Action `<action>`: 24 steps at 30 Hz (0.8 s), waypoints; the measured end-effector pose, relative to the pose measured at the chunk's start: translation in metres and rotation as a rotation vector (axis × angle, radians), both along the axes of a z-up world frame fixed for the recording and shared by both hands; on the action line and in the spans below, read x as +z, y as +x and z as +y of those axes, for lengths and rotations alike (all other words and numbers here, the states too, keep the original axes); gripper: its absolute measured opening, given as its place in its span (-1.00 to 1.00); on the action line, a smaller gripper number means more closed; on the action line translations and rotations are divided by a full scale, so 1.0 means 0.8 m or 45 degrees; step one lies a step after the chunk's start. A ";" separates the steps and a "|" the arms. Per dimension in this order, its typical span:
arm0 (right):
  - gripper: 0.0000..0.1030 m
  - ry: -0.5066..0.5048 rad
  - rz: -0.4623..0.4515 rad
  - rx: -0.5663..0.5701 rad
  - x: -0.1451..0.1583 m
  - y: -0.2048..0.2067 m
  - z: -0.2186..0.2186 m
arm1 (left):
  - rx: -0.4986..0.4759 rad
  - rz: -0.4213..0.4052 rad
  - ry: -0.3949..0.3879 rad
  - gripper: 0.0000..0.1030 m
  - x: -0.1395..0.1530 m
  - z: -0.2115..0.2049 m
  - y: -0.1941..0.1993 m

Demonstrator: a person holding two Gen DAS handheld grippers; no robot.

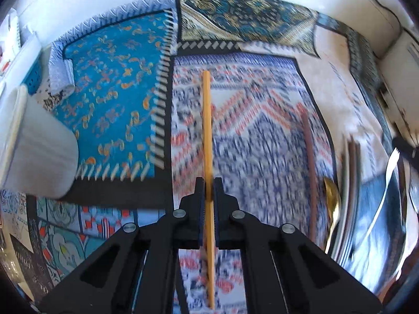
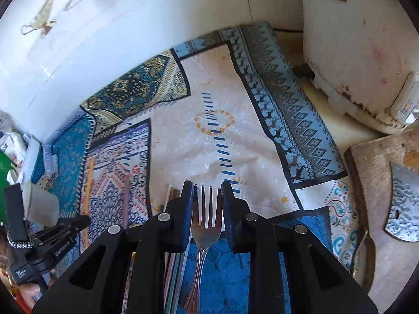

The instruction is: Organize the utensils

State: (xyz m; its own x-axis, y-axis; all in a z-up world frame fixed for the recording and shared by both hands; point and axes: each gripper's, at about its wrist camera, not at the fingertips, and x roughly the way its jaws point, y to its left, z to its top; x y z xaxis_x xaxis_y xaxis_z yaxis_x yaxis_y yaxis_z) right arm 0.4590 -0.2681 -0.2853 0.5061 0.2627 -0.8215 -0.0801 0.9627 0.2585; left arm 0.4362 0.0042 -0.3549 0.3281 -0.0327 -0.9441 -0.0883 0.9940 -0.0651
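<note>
My left gripper (image 1: 208, 187) is shut on a yellow-orange chopstick (image 1: 207, 120) that points forward over the patterned cloth (image 1: 262, 141). A brown chopstick (image 1: 309, 162) lies to its right, and a gold spoon (image 1: 332, 204), more sticks (image 1: 352, 172) and a silver fork (image 1: 390, 167) lie at the right edge. My right gripper (image 2: 207, 198) is shut on a silver fork (image 2: 207, 225), tines forward, above the cloth (image 2: 222, 136). The left gripper (image 2: 65, 227) and its chopstick (image 2: 87, 191) show at the left of the right wrist view.
A white cup (image 1: 34, 151) stands at the left, also in the right wrist view (image 2: 39, 204). A blue basket (image 1: 31, 78) sits behind it. A wooden board (image 2: 379, 196) with a cleaver blade (image 2: 403, 206) lies at the right, beside a white appliance (image 2: 353, 52). A white wall backs the table.
</note>
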 end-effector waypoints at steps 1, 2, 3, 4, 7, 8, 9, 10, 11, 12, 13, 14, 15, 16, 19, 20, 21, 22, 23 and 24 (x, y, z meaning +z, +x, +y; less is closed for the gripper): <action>-0.63 -0.001 -0.015 0.008 0.005 -0.002 0.001 | -0.021 0.009 -0.008 -0.92 0.001 0.000 -0.009; -0.63 -0.006 -0.038 0.021 0.014 -0.008 0.002 | -0.043 0.018 -0.014 -0.92 0.001 -0.001 -0.017; -0.63 -0.013 -0.052 0.026 0.017 -0.009 0.004 | -0.069 0.029 -0.022 -0.92 0.000 -0.002 -0.025; -0.63 -0.020 -0.069 0.035 0.022 -0.010 0.009 | -0.102 0.042 -0.031 -0.92 -0.001 -0.004 -0.031; -0.63 -0.023 -0.085 0.055 0.031 -0.015 0.017 | -0.207 0.090 -0.046 -0.92 0.003 -0.011 -0.051; -0.63 -0.024 -0.092 0.060 0.035 -0.017 0.019 | -0.238 0.103 -0.036 -0.92 0.003 -0.013 -0.053; -0.63 -0.026 -0.092 0.062 0.039 -0.020 0.021 | -0.259 0.107 -0.023 -0.92 0.004 -0.015 -0.054; -0.63 -0.025 -0.096 0.066 0.042 -0.023 0.022 | -0.277 0.112 -0.010 -0.90 0.004 -0.017 -0.053; -0.63 -0.025 -0.103 0.070 0.045 -0.026 0.023 | -0.287 0.117 -0.002 -0.86 0.004 -0.019 -0.050; -0.63 -0.024 -0.108 0.072 0.047 -0.029 0.023 | -0.291 0.122 0.004 -0.84 0.003 -0.022 -0.047; -0.63 -0.026 -0.110 0.074 0.049 -0.031 0.024 | -0.294 0.128 0.009 -0.77 0.003 -0.024 -0.041; -0.63 -0.027 -0.114 0.077 0.052 -0.034 0.025 | -0.296 0.133 0.011 -0.68 0.003 -0.027 -0.035; -0.63 -0.029 -0.117 0.079 0.054 -0.036 0.026 | -0.301 0.138 0.010 -0.61 0.002 -0.030 -0.028; -0.63 -0.030 -0.118 0.081 0.056 -0.038 0.026 | -0.307 0.140 0.013 -0.52 0.002 -0.034 -0.021; -0.64 -0.022 -0.124 0.081 0.062 -0.043 0.026 | -0.319 0.137 0.054 -0.51 0.000 -0.045 -0.004; -0.64 -0.017 -0.128 0.078 0.064 -0.045 0.025 | -0.320 0.135 0.069 -0.53 0.000 -0.048 -0.001; -0.65 -0.006 -0.131 0.078 0.067 -0.047 0.025 | -0.323 0.134 0.069 -0.57 -0.001 -0.051 0.007; -0.65 0.007 -0.134 0.077 0.070 -0.048 0.024 | -0.326 0.131 0.069 -0.74 -0.001 -0.054 0.010; -0.67 0.012 -0.140 0.076 0.073 -0.049 0.024 | -0.326 0.128 0.078 -0.91 -0.002 -0.055 0.011; -0.69 0.012 -0.143 0.080 0.075 -0.051 0.025 | -0.324 0.128 0.075 -0.91 -0.002 -0.055 0.013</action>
State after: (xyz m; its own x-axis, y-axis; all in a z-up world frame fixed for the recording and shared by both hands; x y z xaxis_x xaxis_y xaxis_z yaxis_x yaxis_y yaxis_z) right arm 0.4183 -0.2479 -0.2253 0.5770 0.3042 -0.7579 -0.1691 0.9524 0.2536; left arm 0.4466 -0.0399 -0.3564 0.2211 -0.0459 -0.9742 0.1617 0.9868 -0.0098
